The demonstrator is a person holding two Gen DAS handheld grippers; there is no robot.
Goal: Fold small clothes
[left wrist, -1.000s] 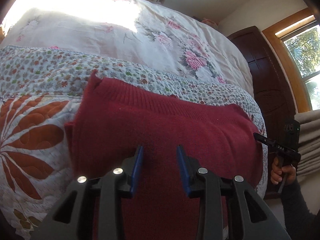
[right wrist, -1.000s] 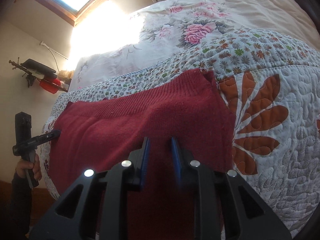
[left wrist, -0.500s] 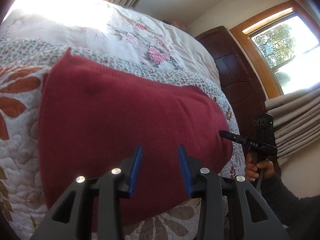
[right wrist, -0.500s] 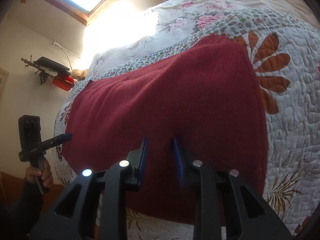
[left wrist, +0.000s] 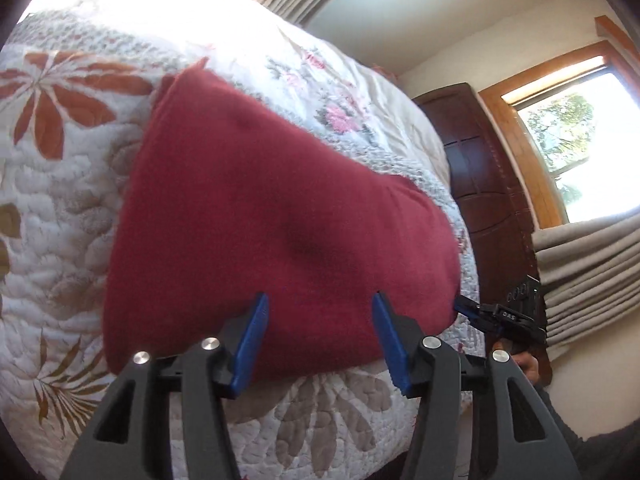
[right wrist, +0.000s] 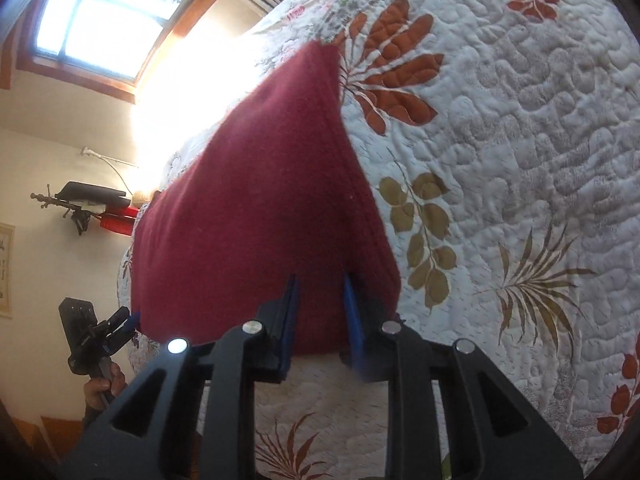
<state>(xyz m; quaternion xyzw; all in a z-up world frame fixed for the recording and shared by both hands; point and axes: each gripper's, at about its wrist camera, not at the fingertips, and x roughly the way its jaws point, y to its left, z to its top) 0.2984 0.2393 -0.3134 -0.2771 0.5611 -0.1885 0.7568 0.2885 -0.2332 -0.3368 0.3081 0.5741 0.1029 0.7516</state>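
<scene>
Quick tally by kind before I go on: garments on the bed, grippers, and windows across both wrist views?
Garments: 1, the red sweater on the quilt
Grippers: 2, left gripper and right gripper
Windows: 2, one window in the left view, another window in the right view
Total: 5

Quilt [left wrist: 60, 240] print blurred; person's hand [left wrist: 528, 366] mostly hidden behind fingers.

Home bedroom: quilted floral bedspread [right wrist: 520, 160], dark wooden wardrobe [left wrist: 488, 184], curtained wood-framed window [left wrist: 576, 140].
</scene>
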